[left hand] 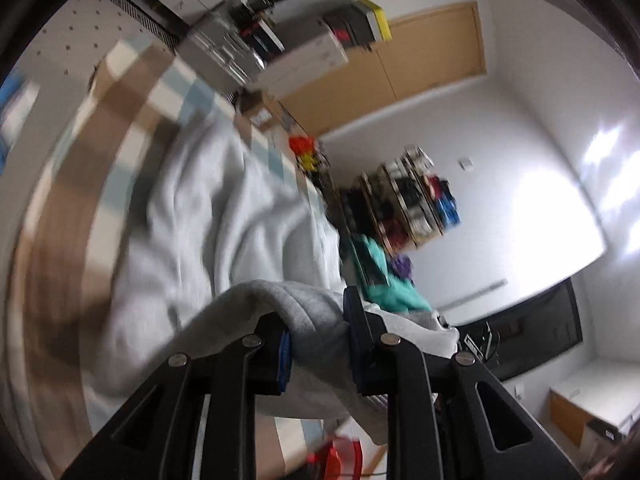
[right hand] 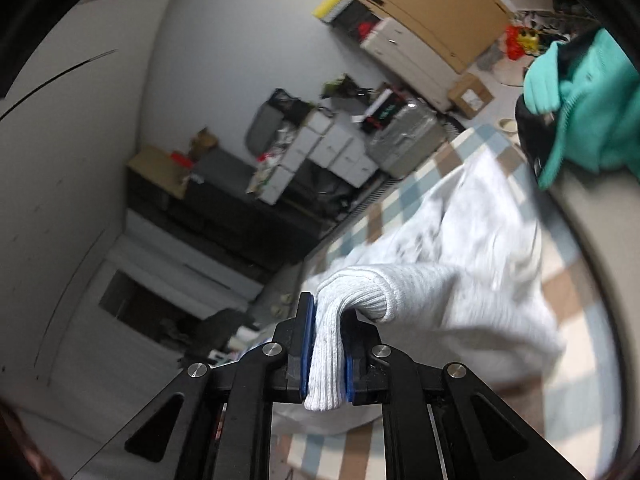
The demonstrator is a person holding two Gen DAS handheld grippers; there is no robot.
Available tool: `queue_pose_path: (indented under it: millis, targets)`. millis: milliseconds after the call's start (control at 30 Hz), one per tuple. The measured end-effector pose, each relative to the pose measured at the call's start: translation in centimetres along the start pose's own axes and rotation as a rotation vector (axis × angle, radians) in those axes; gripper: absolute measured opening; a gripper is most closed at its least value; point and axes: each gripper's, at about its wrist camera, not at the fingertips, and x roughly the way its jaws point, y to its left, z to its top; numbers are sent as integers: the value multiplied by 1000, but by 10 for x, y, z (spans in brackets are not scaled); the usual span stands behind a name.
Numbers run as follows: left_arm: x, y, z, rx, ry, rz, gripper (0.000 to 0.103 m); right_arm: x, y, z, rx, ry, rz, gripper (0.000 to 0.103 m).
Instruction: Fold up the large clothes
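Much of both views is smeared by motion blur, most of all the checked cover (left hand: pixel 120 128) under the clothes, whose brown, white and pale blue squares run into streaks in the left wrist view. Whether that cover lies on a bed or a counter cannot be told.

The grey sweatshirt (left hand: pixel 224 216) lies spread and rumpled over the checked cover, with its near parts lifted. The left hand-held gripper (left hand: pixel 318 340) pinches a thick fold of the sweatshirt's ribbed hem (left hand: pixel 308 312) between its blue pads, and the cloth hides the pad faces. The right hand-held gripper (right hand: pixel 326 352) is pressed together on the ribbed cuff (right hand: pixel 328 360) of a sleeve, whose end hangs out just below the pads. The sleeve runs away to the right into the blurred body of the garment.

A teal garment (right hand: pixel 588 120) sits at the far edge of the cover, cut off by the frame in the right wrist view. Beyond it stand stacked white boxes (right hand: pixel 336 148), a wooden door (left hand: pixel 420 64), a cluttered shelf (left hand: pixel 412 204) and a dark screen (left hand: pixel 536 332) on the wall. Something red (left hand: pixel 340 460) shows below the left hand-held gripper, too blurred to name.
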Motion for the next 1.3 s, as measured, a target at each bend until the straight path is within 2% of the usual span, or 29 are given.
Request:
queue_pose_path:
  millis: [67, 167, 267, 333, 467, 533, 633, 700, 767, 800, 833, 867, 900, 933, 967, 1067, 1100, 1167, 1233, 1300]
  targets:
    - [9, -3, 32, 5, -13, 12, 17, 25, -9, 33, 51, 26, -14, 11]
    - [25, 2, 60, -22, -16, 29, 17, 62, -18, 77, 96, 44, -49, 11]
    - [48, 23, 88, -92, -9, 42, 17, 100, -24, 110, 88, 59, -114, 11]
    - [60, 39, 95, -126, -6, 57, 17, 129, -34, 129, 74, 75, -172, 11]
    - [84, 81, 111, -238, -7, 76, 17, 162, -98, 136, 316, 74, -185, 11]
    - [91, 92, 113, -257, 7, 99, 17, 176, -114, 135, 310, 90, -246, 11]
    - [95, 107, 114, -285, -3, 100, 17, 196, -139, 136, 353, 108, -256, 11]
    - [96, 113, 113, -319, -5, 98, 17, 208, -159, 133, 419, 140, -252, 17]
    - [95, 115, 111, -345, -1, 93, 18, 208, -172, 129, 475, 130, -246, 24]
    - [95, 114, 111, -345, 4, 97, 19, 205, -176, 129, 493, 100, -240, 40]
    - [94, 110, 111, -326, 8, 100, 22, 198, -178, 131, 499, 58, -227, 49]
    - [93, 105, 110, -300, 15, 103, 25, 190, -177, 133, 491, 17, -214, 66]
    - [91, 101, 111, -287, 13, 98, 40, 181, -173, 136, 471, -28, -211, 70]
    - [85, 96, 110, -277, -6, 70, 62, 175, -170, 138, 443, -54, -207, 70]
    - [78, 92, 110, -266, -39, 43, 68, 171, -165, 139, 412, -65, -212, 70]
    - [56, 77, 110, -222, -110, 47, 76, 160, -139, 133, 297, -46, -196, 70]
    - [50, 72, 107, -205, -119, 60, 83, 160, -129, 132, 249, -32, -214, 71]
    - [44, 60, 97, -159, -114, 93, 83, 160, -93, 117, 66, 21, -276, 75]
    - [46, 42, 83, -88, -71, 131, 83, 166, -57, 96, -125, 66, -366, 78]
    - [51, 28, 66, -27, -19, 168, 83, 172, -28, 71, -335, 75, -520, 82]
